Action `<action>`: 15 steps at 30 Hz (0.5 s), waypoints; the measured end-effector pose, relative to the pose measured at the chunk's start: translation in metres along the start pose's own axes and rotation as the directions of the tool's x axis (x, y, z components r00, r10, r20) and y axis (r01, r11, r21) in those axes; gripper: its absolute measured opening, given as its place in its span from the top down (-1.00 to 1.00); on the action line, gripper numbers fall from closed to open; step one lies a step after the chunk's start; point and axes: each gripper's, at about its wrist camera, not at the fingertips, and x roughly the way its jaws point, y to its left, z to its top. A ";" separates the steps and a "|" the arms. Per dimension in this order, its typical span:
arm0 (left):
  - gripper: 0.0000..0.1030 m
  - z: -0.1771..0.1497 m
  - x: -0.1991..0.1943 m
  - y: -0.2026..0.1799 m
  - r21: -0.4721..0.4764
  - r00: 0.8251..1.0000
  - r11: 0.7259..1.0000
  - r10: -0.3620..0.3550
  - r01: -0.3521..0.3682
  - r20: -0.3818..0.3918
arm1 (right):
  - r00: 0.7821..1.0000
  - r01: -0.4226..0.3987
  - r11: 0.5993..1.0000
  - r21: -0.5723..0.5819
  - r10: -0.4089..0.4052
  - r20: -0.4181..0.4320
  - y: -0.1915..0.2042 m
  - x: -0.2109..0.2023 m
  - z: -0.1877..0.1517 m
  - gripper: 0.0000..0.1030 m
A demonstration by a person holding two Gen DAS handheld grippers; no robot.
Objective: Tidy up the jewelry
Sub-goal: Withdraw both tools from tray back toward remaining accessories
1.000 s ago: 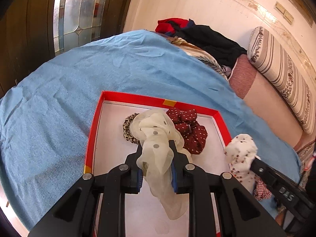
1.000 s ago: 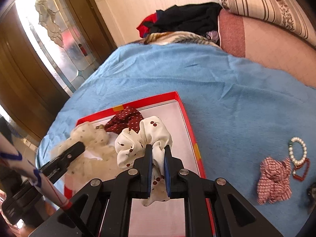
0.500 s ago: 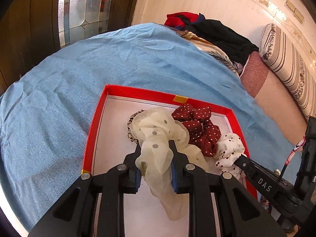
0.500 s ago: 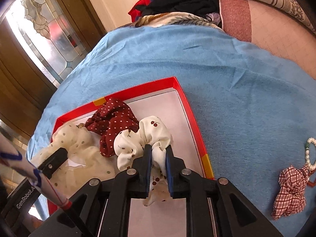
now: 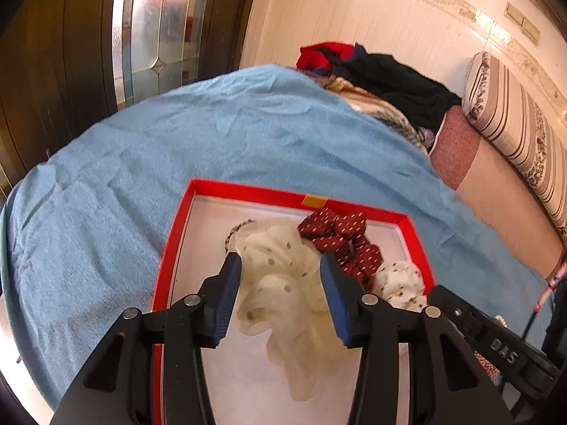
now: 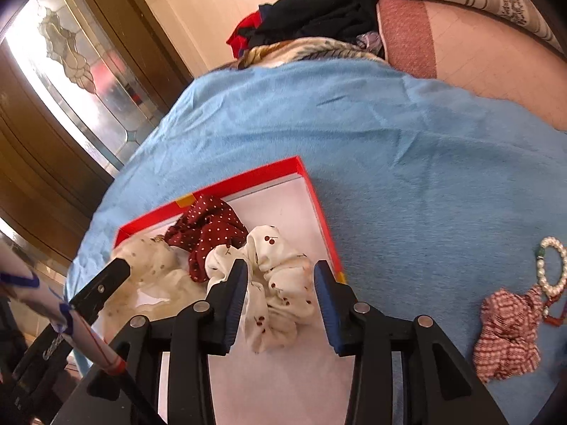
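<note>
Your left gripper had just opened over the sheer cream dotted scrunchie. Your right gripper had likewise opened, freeing the white cherry-print scrunchie by the shallow red box's right edge.

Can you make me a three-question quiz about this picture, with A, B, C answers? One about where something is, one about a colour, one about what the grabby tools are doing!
1. Where does the checked scrunchie lie?
A. in the red box
B. on the blue blanket
C. on the pillow

2. What colour is the dotted scrunchie at the back of the red box?
A. dark red
B. green
C. yellow

3. How is the right tool?
A. squeezing the cherry scrunchie
B. open, scrunchie between its jaws
C. holding pearls

Answers:
1 B, it rests on the blue blanket outside the box.
2 A, dark red with white dots.
3 B, gaps show beside the cherry scrunchie; its jaws have just been opening.
</note>
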 end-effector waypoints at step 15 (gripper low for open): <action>0.13 -0.045 -0.087 -0.077 0.199 0.982 0.972 -0.149 0.124 0.117 | 0.987 0.001 0.994 0.110 -0.018 0.159 -0.084 -0.176 -0.095 0.18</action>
